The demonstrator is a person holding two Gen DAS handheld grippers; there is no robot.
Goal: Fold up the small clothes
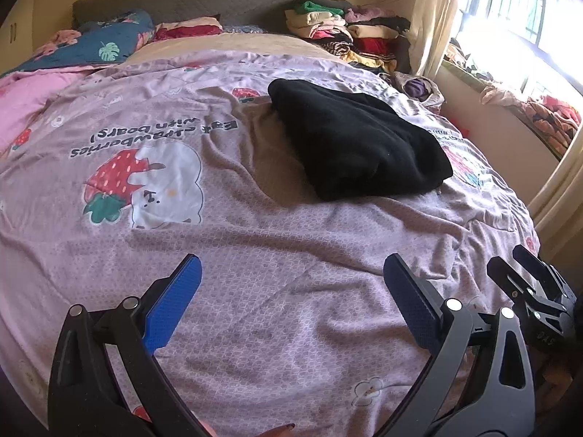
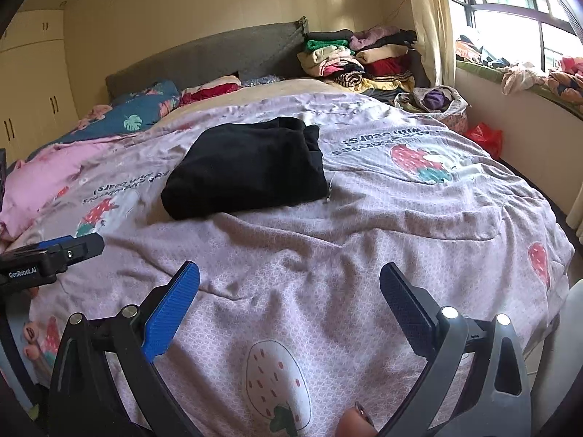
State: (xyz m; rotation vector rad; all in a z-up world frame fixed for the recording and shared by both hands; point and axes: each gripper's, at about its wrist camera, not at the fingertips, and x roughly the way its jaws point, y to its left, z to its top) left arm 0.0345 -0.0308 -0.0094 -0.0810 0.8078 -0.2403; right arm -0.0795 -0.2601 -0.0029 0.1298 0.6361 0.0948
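Well beyond both spread jaws lies the folded black garment (image 1: 359,142) (image 2: 247,167)

From my left wrist view the black garment (image 1: 359,142) lies folded into a thick, compact bundle at about one o'clock, flat on the bed, its long side running diagonally. From my right wrist view it sits at about eleven o'clock, layered edges facing right.

Near half of quilt (image 2: 291,255): bare, wrinkled fabric; passage open ahead of both grippers.
Mid-bed: folded black garment (image 1: 357,142), sole obstruction on the cover.
Far right corner: stacked clothes pile (image 2: 360,62) against headboard (image 2: 218,54).
Far left: pink bedding (image 2: 47,178), blue floral pillow (image 2: 142,113).
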